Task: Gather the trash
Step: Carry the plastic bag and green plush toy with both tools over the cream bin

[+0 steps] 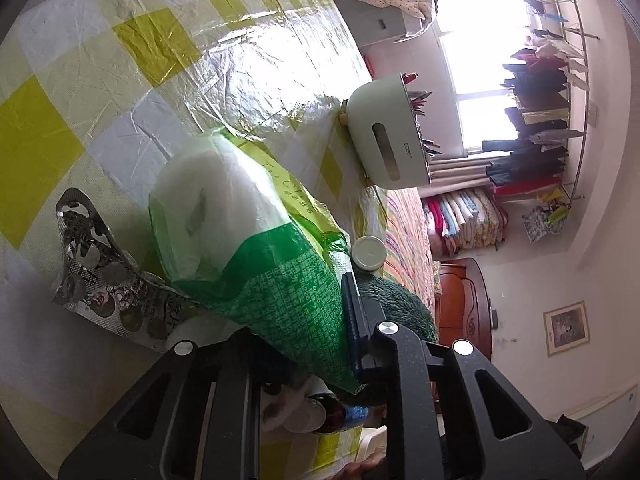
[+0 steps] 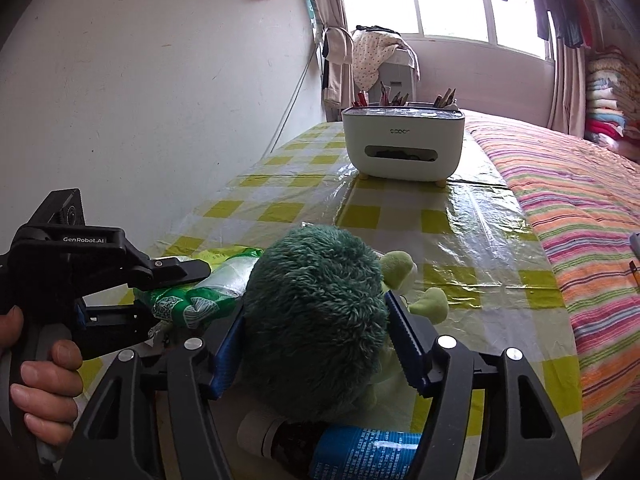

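My left gripper (image 1: 332, 304) is shut on the thin end of a green plastic bag (image 1: 280, 292) that holds a white paper roll (image 1: 216, 200). One blue pad shows; the other finger is hidden under the bag. From the right wrist view the same left gripper (image 2: 176, 292) pinches the green bag (image 2: 196, 304) just above the table. My right gripper (image 2: 316, 308) has its blue pads pressed against both sides of a dark green plush toy (image 2: 312, 320). A crumpled silver foil wrapper (image 1: 96, 272) lies on the cloth beside the bag.
The table (image 2: 400, 216) wears a yellow-checked plastic cloth. A pale tissue box organiser (image 2: 404, 140) stands at its far end. A blue-labelled bottle (image 2: 360, 456) lies under the plush, and a white-capped jar (image 1: 369, 253) stands nearby. A striped bed (image 2: 580, 220) borders the table.
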A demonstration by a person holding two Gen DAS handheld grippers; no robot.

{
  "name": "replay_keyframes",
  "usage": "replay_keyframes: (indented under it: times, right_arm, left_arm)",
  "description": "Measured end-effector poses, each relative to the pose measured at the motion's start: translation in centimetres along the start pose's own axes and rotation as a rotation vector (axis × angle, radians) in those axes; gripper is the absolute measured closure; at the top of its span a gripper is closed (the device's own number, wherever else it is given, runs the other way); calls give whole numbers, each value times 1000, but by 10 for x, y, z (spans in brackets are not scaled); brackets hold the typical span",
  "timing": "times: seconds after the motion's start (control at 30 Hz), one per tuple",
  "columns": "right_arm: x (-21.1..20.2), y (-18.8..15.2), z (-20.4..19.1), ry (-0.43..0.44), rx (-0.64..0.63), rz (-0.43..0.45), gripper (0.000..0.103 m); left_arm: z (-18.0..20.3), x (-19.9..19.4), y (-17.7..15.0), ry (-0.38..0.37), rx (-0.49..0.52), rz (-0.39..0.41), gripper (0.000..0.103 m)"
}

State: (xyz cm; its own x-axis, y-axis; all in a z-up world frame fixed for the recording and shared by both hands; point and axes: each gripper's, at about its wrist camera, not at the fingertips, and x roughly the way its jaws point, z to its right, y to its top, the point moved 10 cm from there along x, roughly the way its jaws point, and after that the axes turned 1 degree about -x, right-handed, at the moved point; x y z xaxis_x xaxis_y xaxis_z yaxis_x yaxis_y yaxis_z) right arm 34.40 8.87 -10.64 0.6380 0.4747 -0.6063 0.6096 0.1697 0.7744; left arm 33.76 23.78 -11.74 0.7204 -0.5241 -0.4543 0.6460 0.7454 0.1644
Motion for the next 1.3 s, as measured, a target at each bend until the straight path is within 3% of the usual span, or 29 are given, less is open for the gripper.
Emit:
replay_keyframes:
  times: [0.2, 0.5, 0.93, 1.3]
  right_arm:
    - [-32, 10, 13, 9, 73, 80, 41]
    - [-81, 8, 39, 24, 201, 167, 40]
    - [-132, -33, 96, 8, 427, 215, 40]
    - [-170, -60, 114, -26, 511, 272, 40]
  left_arm:
    - [27, -14, -20, 2, 144, 32, 92]
    - [47, -26, -64, -17, 233, 8, 92]
    - [73, -43, -114, 6, 416, 53, 92]
    - [71, -43, -175, -32, 489, -27, 92]
